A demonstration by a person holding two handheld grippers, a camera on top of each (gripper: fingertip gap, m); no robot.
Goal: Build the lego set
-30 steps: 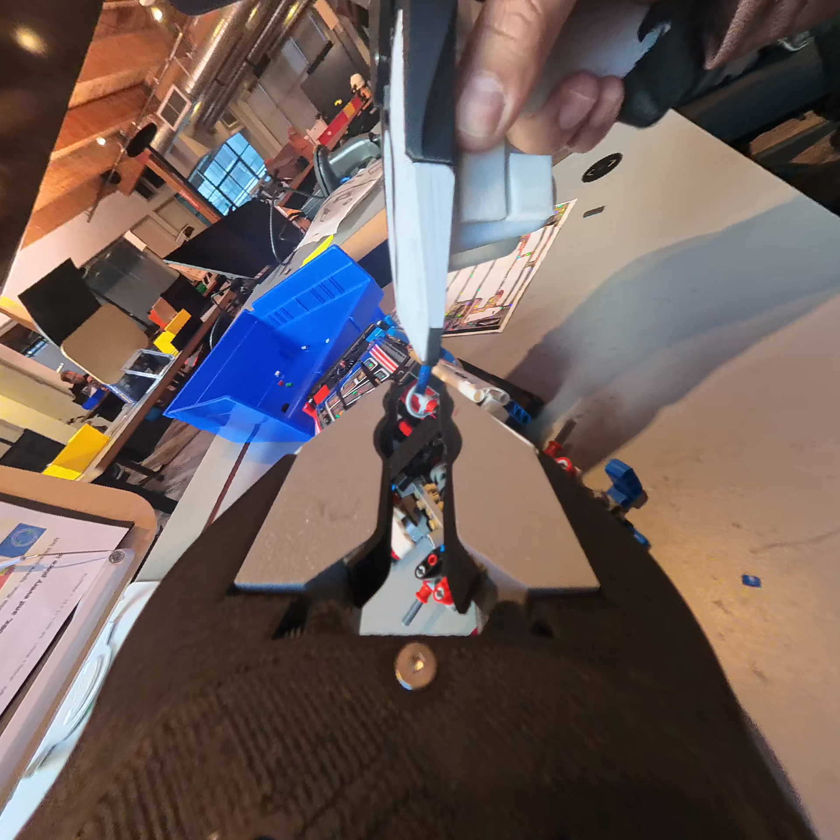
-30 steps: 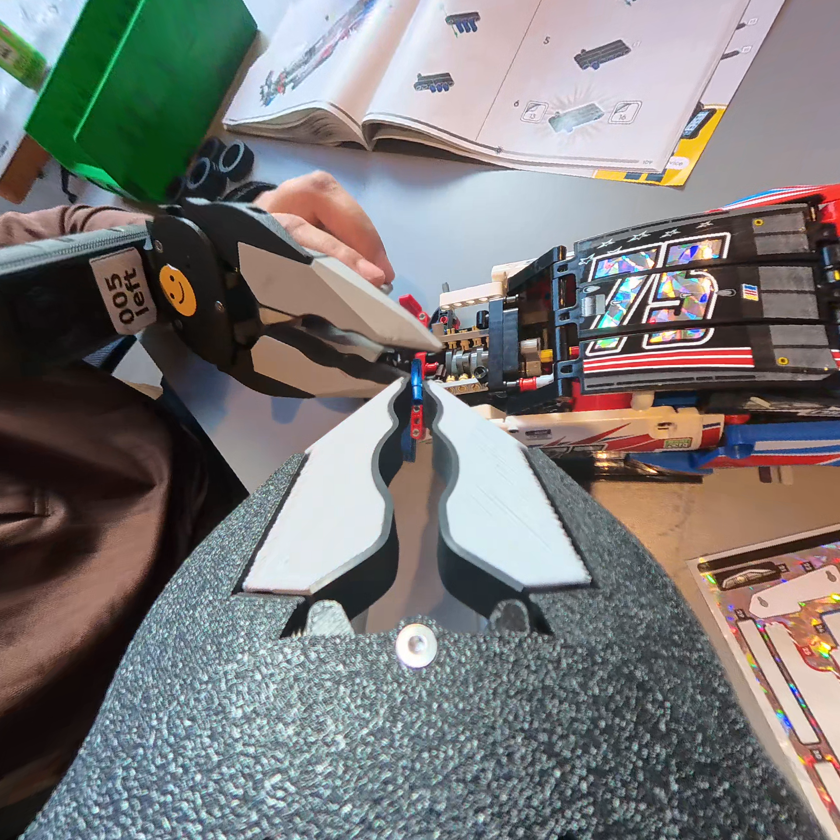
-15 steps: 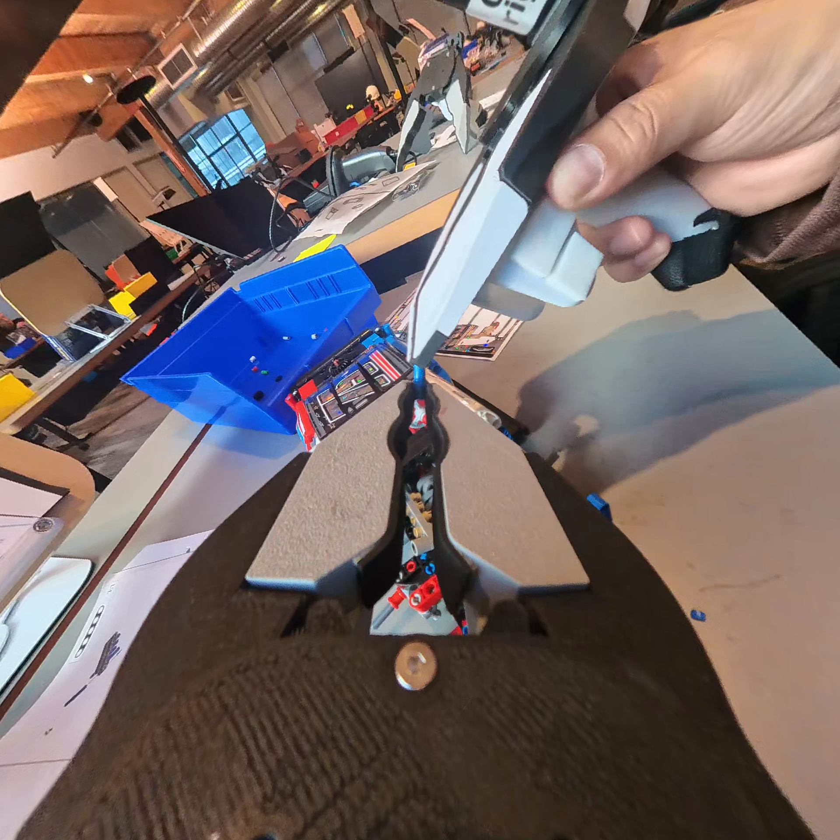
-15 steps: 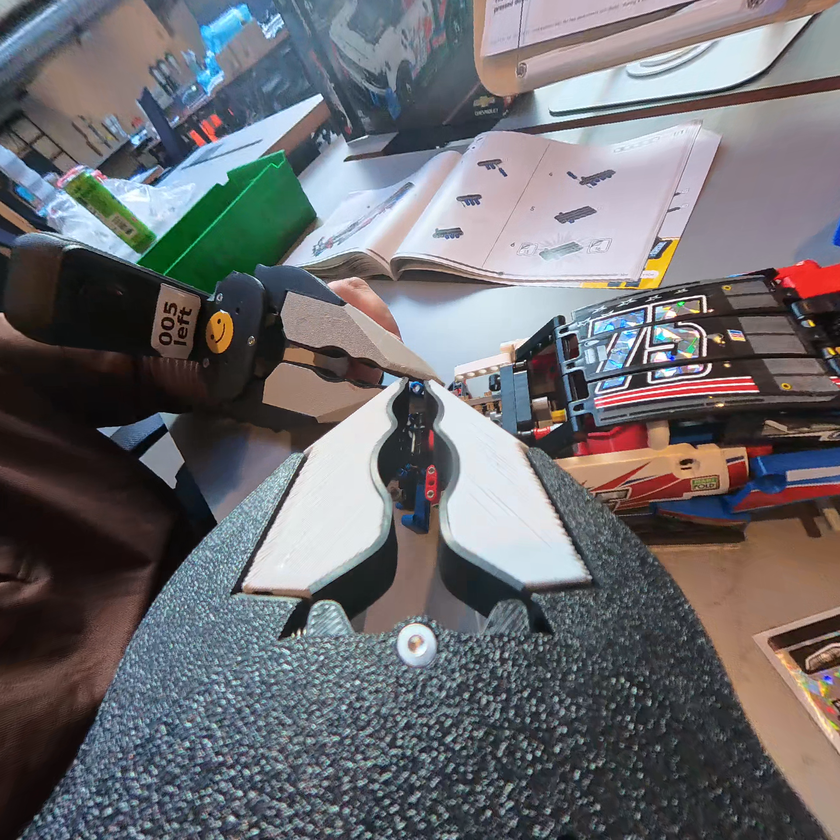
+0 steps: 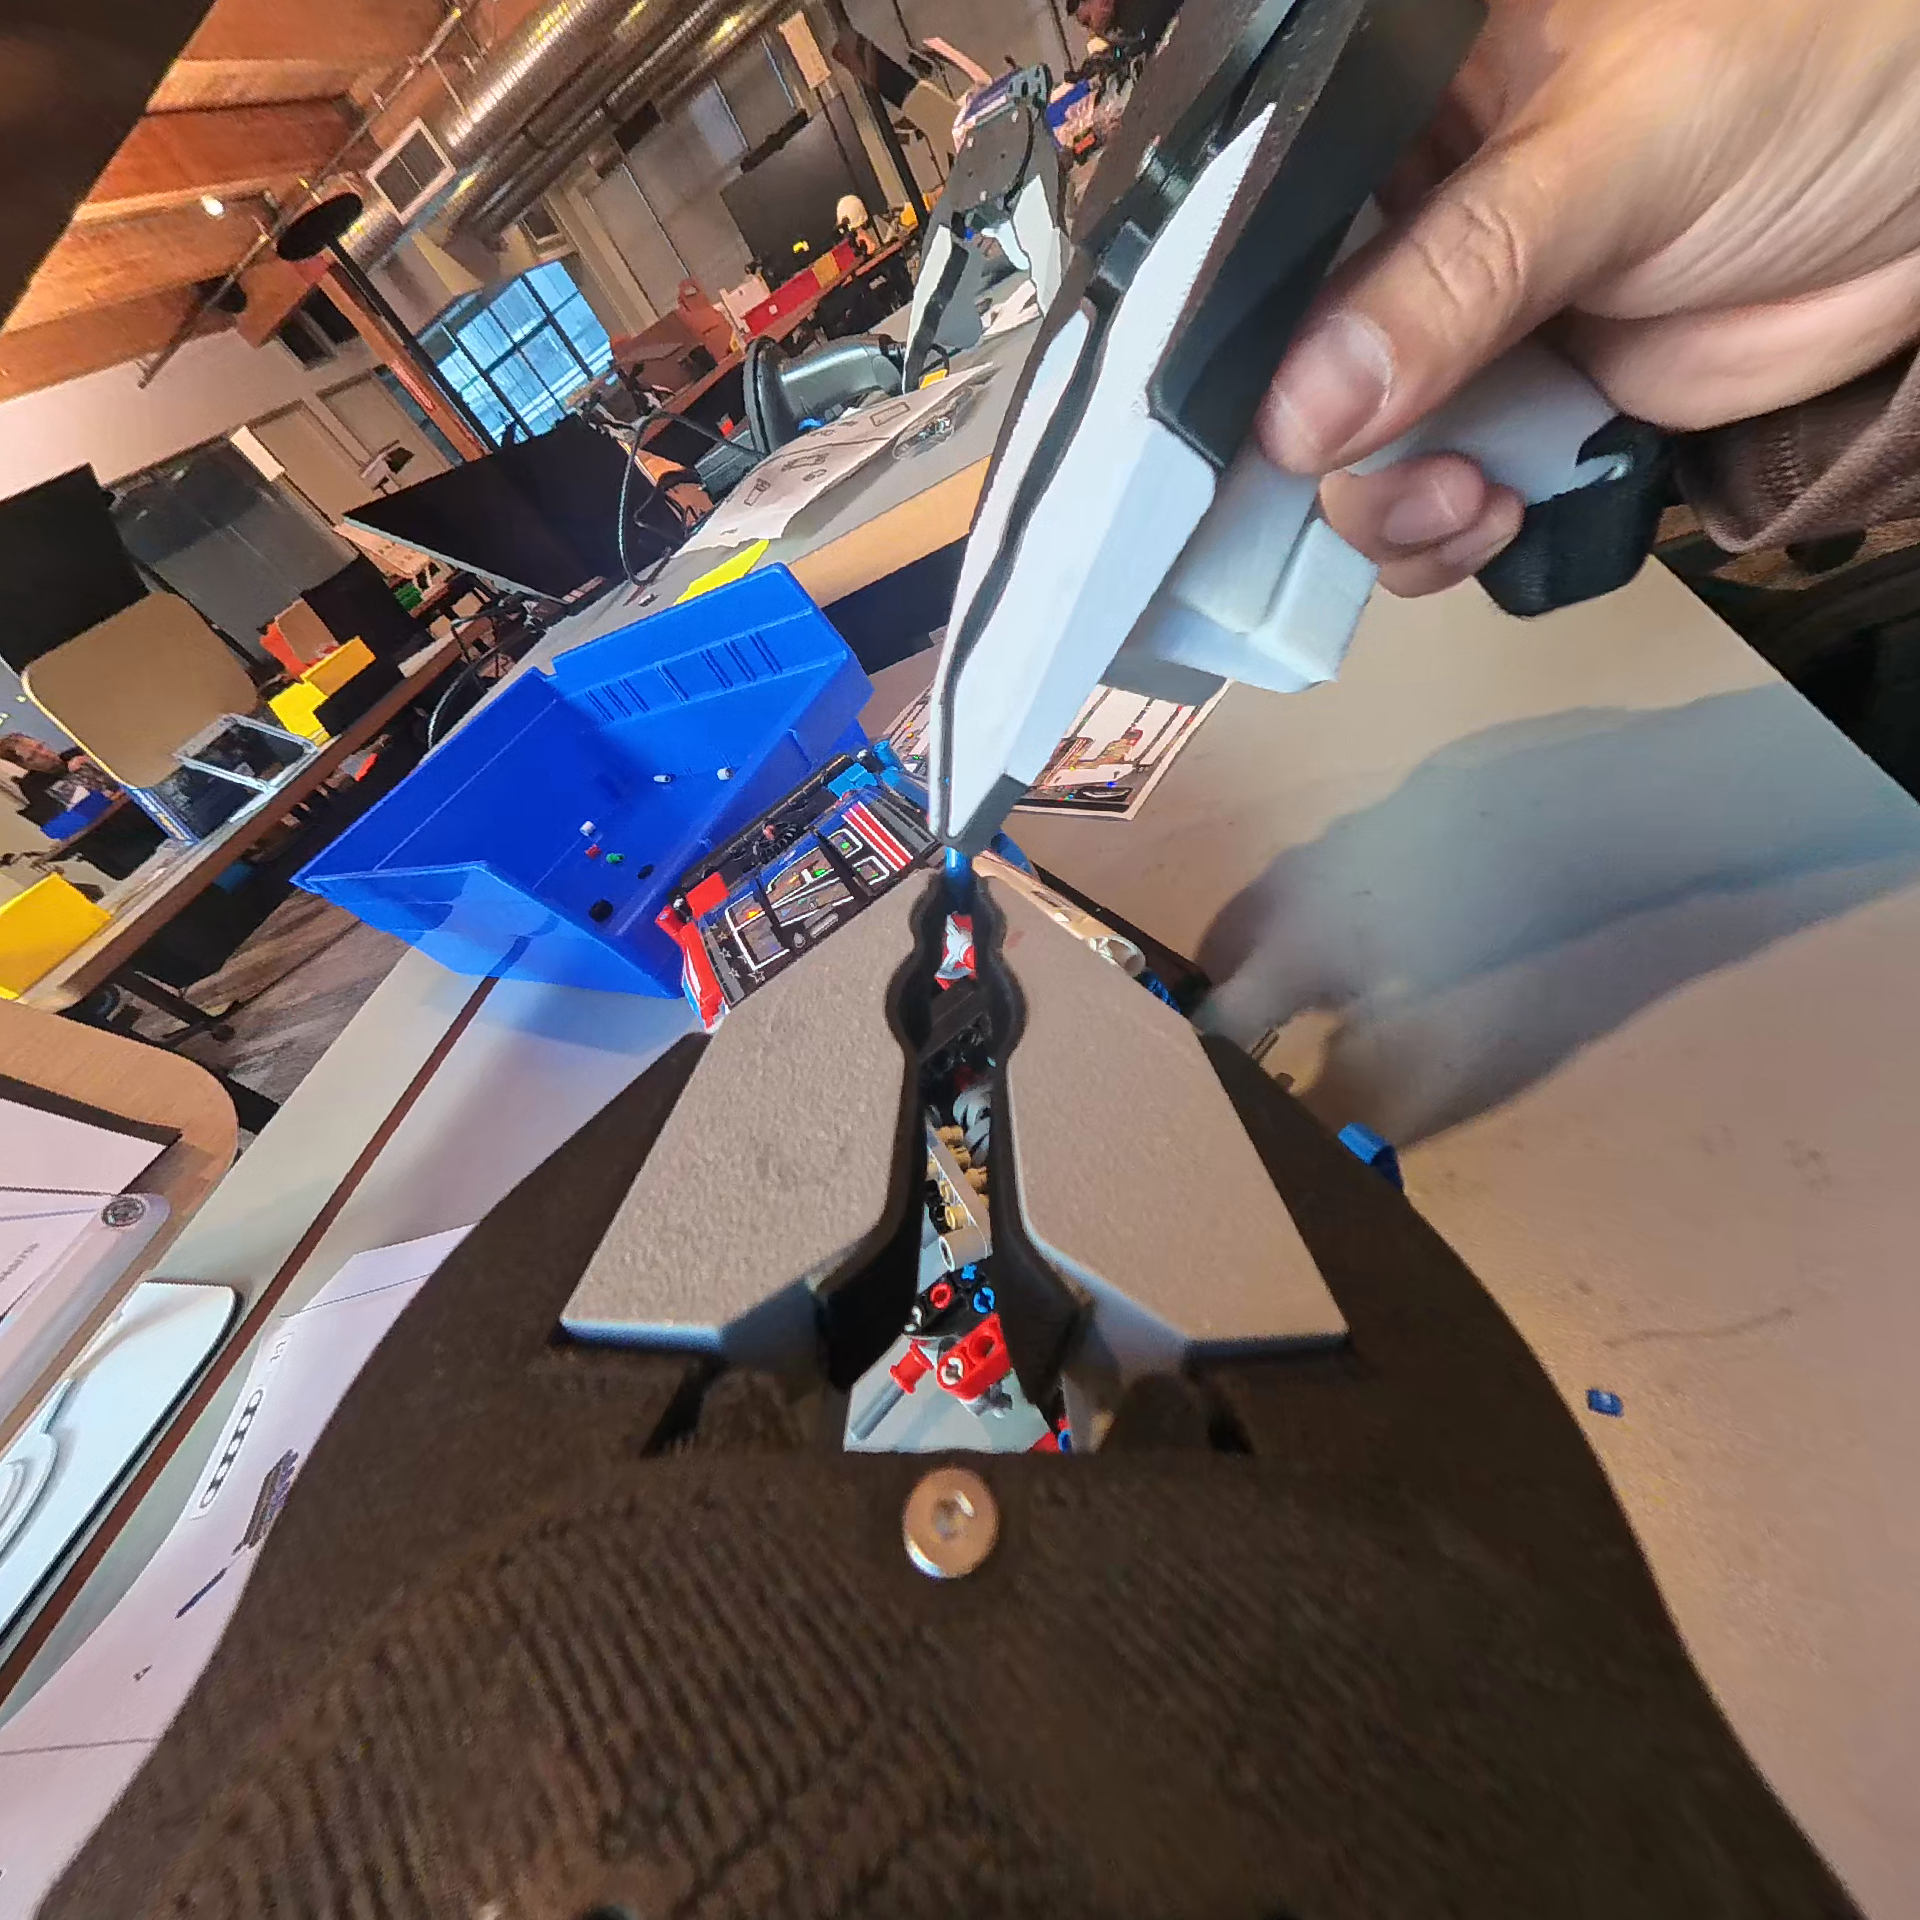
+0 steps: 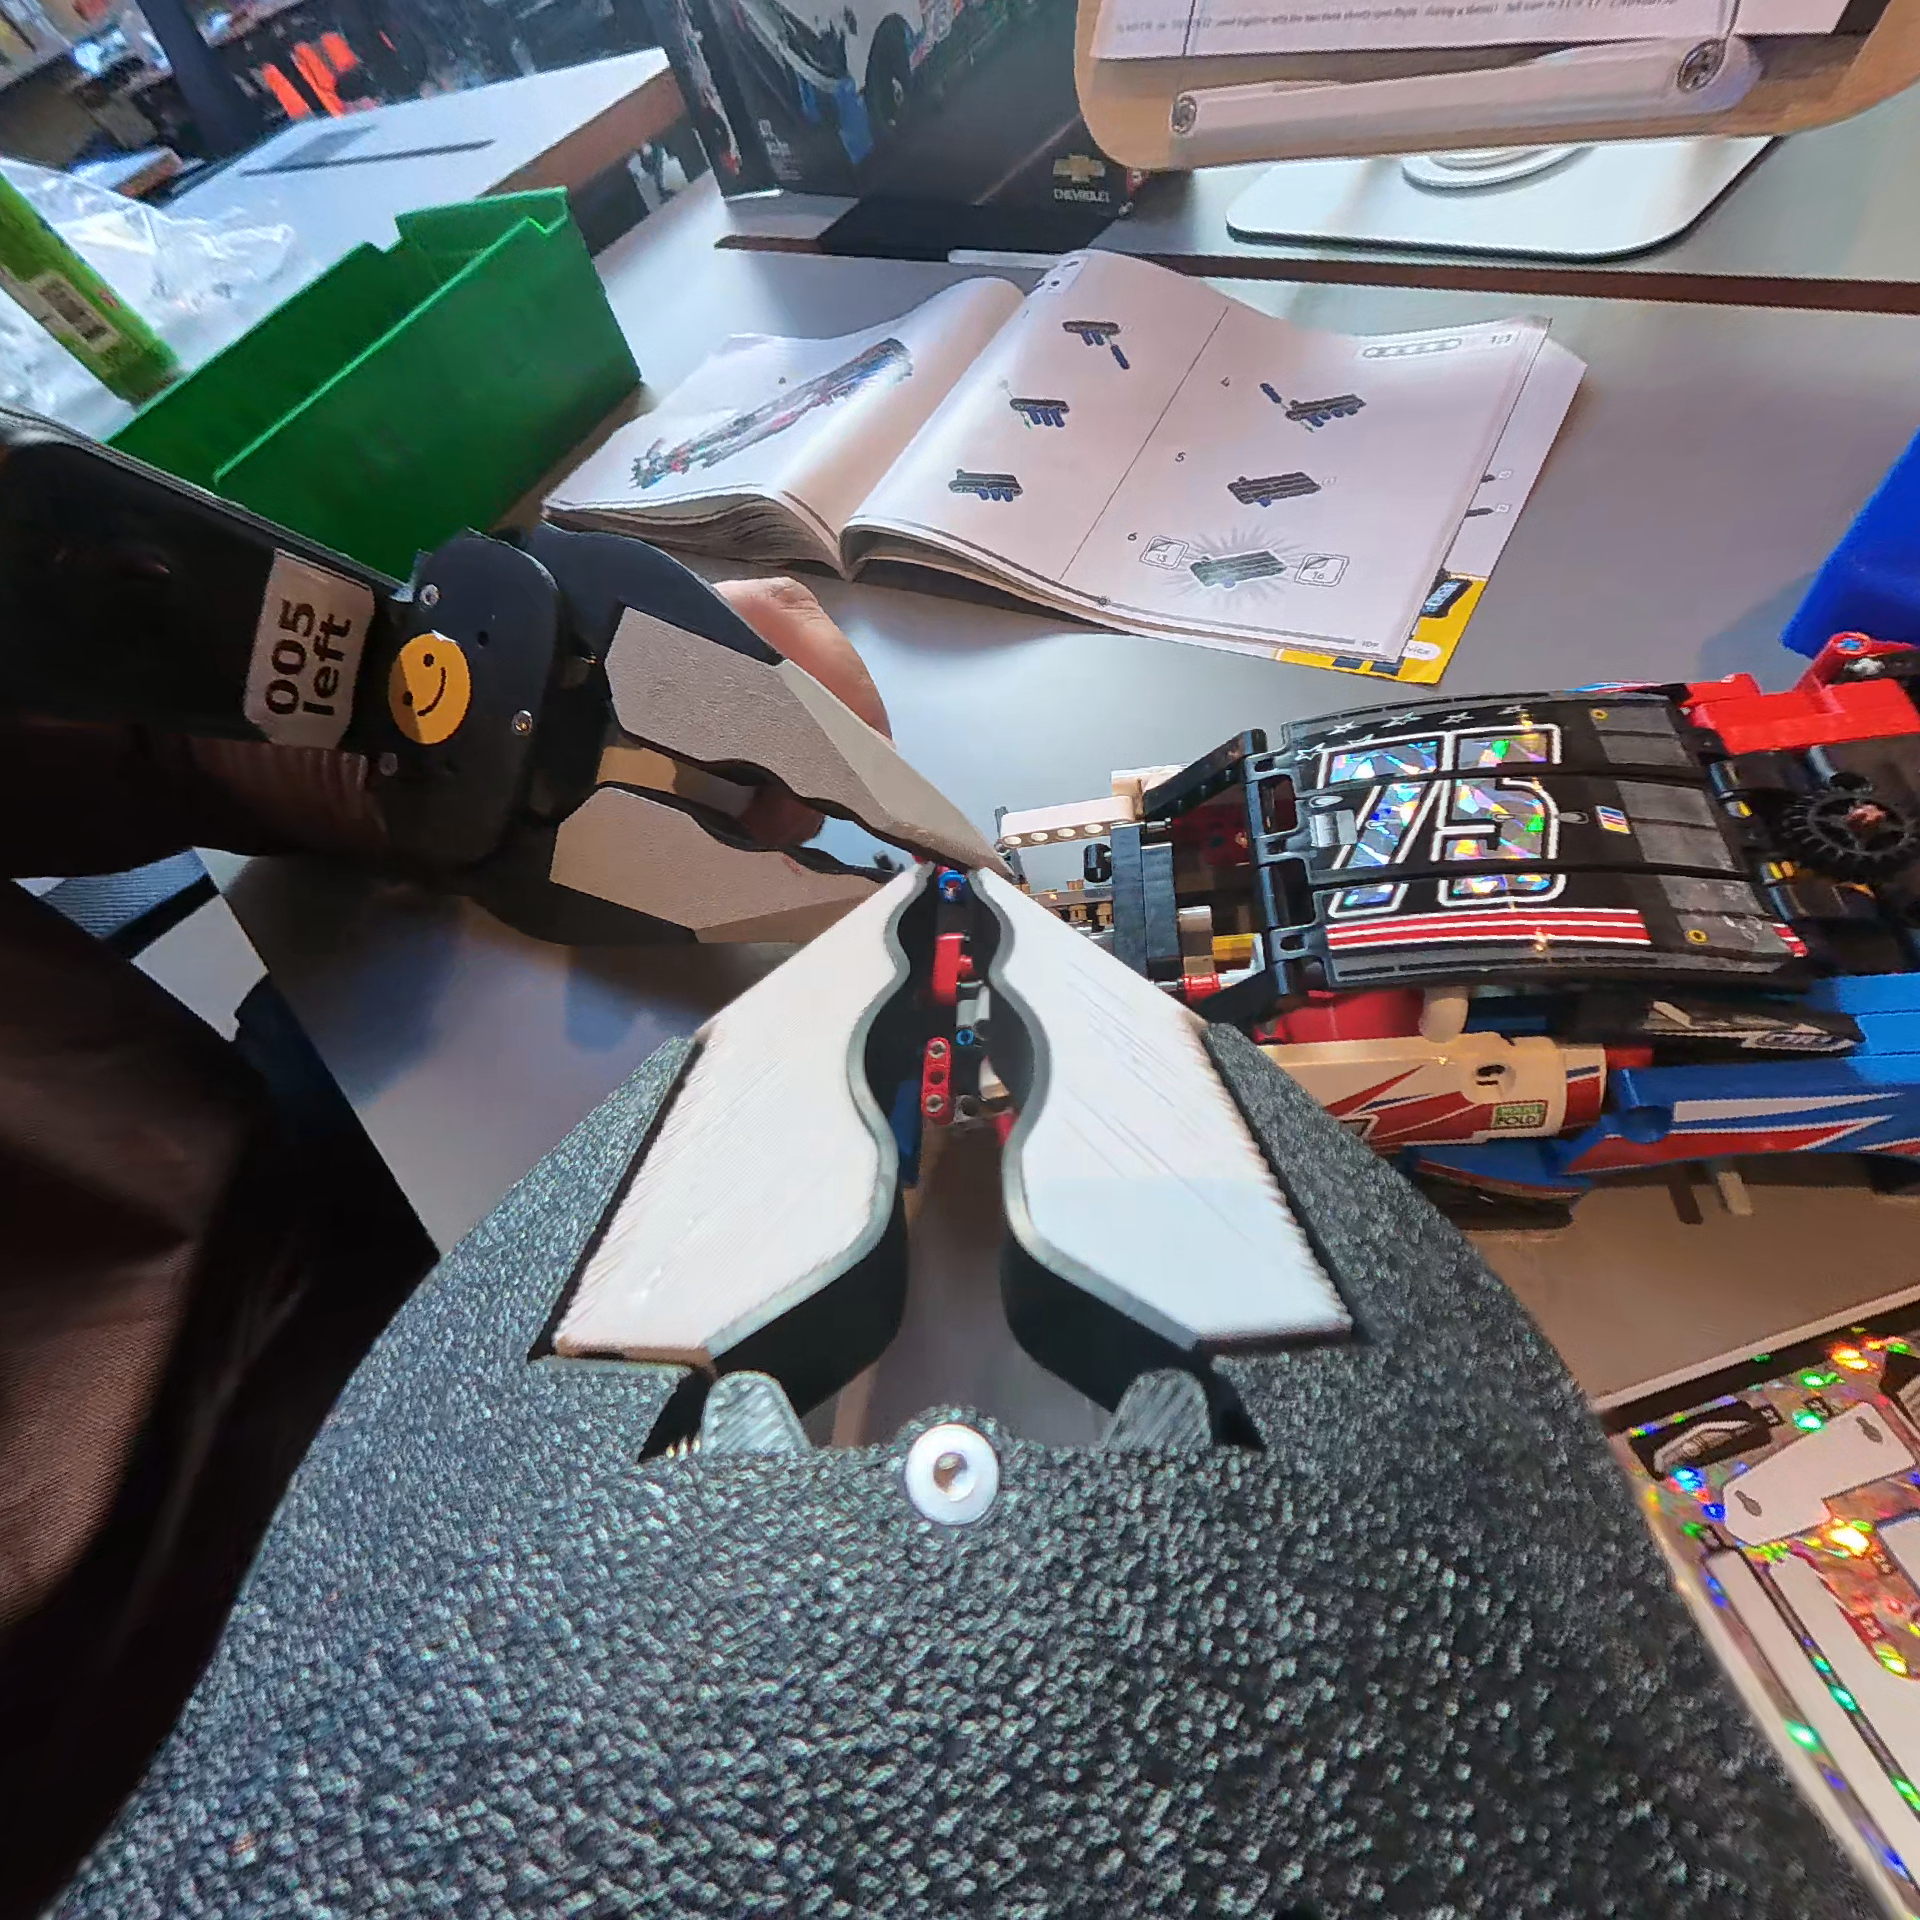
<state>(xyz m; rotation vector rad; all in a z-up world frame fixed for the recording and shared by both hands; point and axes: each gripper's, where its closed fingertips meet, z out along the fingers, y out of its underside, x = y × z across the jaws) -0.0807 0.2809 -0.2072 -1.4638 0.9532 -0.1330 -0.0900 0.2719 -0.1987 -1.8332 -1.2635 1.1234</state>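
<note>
A grey desk carries all items. The largest item on it, a partly built black, red, white and blue brick racing car with holographic decals, lies on its side just right of both tools. Behind it an open white instruction booklet is laid flat, with a green plastic bin to its left. A blue plastic bin stands tilted beyond the car in the left wrist view. A holographic sticker sheet is seen at the lower right edge.

The left hand-held gripper is closed to a narrow gap, and the right hand-held gripper is likewise nearly closed. Their tips meet at the open end of the car. A small blue pin is pinched at the tip of the right hand-held gripper. Whether the left one also clamps the pin cannot be told.

The right tool is held by a bare hand.
</note>
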